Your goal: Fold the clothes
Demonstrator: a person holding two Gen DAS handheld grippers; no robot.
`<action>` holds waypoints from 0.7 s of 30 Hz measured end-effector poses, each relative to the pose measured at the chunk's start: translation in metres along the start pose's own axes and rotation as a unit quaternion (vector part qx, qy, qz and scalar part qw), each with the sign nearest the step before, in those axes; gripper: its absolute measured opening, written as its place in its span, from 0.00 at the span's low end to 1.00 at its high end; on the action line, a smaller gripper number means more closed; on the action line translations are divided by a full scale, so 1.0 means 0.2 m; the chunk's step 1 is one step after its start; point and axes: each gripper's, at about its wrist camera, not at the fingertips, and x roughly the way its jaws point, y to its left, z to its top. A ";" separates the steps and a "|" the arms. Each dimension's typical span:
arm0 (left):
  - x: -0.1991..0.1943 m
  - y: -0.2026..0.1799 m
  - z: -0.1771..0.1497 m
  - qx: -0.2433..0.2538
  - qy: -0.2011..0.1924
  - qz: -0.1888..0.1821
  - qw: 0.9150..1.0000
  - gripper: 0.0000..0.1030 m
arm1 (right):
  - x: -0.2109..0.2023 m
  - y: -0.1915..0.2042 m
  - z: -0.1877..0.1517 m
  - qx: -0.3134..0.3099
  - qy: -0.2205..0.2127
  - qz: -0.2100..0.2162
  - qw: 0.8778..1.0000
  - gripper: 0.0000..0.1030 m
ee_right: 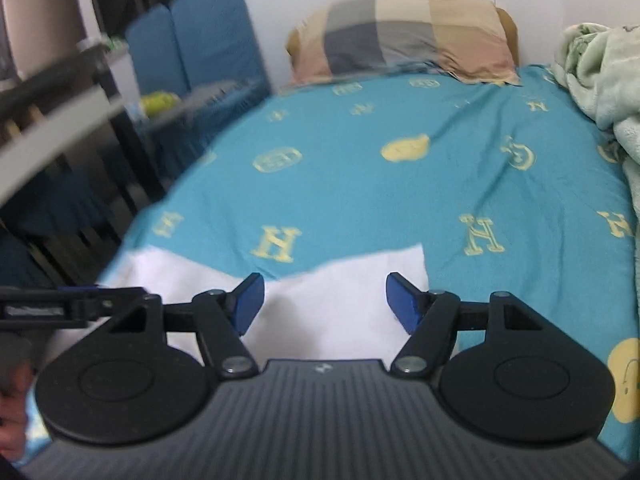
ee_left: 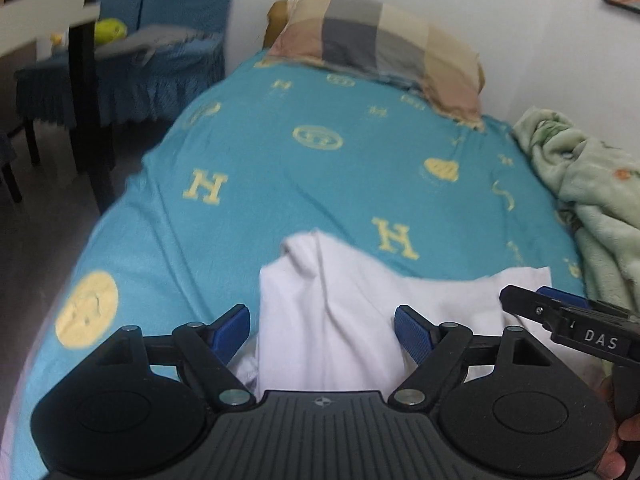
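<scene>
A white garment (ee_left: 340, 312) lies on the near part of the bed, partly folded, with a raised fold at its far left. It also shows in the right wrist view (ee_right: 340, 300). My left gripper (ee_left: 322, 330) is open just above the garment's left part, jaws wide apart and empty. My right gripper (ee_right: 324, 298) is open above the garment's right part, empty. The right gripper also shows at the right edge of the left wrist view (ee_left: 560, 312). The left gripper's side shows at the left edge of the right wrist view (ee_right: 72, 304).
The bed has a turquoise sheet with yellow logos (ee_left: 320, 160). A checked pillow (ee_left: 380, 44) lies at the head by the white wall. A pale green blanket (ee_left: 592, 200) is heaped on the right. Dark chairs and a blue-covered seat (ee_left: 120, 68) stand to the left.
</scene>
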 end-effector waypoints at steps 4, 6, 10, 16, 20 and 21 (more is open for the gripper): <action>0.10 0.01 -0.05 0.011 0.015 0.010 1.000 0.79 | 0.08 -0.01 -0.06 -0.012 0.011 -0.015 1.000 0.67; 0.12 0.00 -0.06 0.020 0.015 0.014 1.000 0.79 | 0.10 0.00 -0.08 -0.015 0.010 -0.019 1.000 0.67; 0.13 -0.01 -0.07 0.027 0.013 0.017 0.999 0.79 | 0.11 -0.01 -0.08 -0.010 0.009 -0.018 1.000 0.69; 0.07 -0.05 -0.05 0.041 0.003 0.021 0.999 0.78 | 0.03 -0.01 -0.06 0.003 0.003 -0.017 1.000 0.68; -0.10 -0.11 -0.06 0.053 -0.026 0.010 0.998 0.78 | -0.11 0.00 -0.04 0.015 -0.013 -0.020 1.000 0.68; -0.16 -0.13 -0.06 0.057 -0.034 0.007 0.998 0.78 | -0.16 0.01 -0.04 0.017 -0.019 -0.019 0.999 0.68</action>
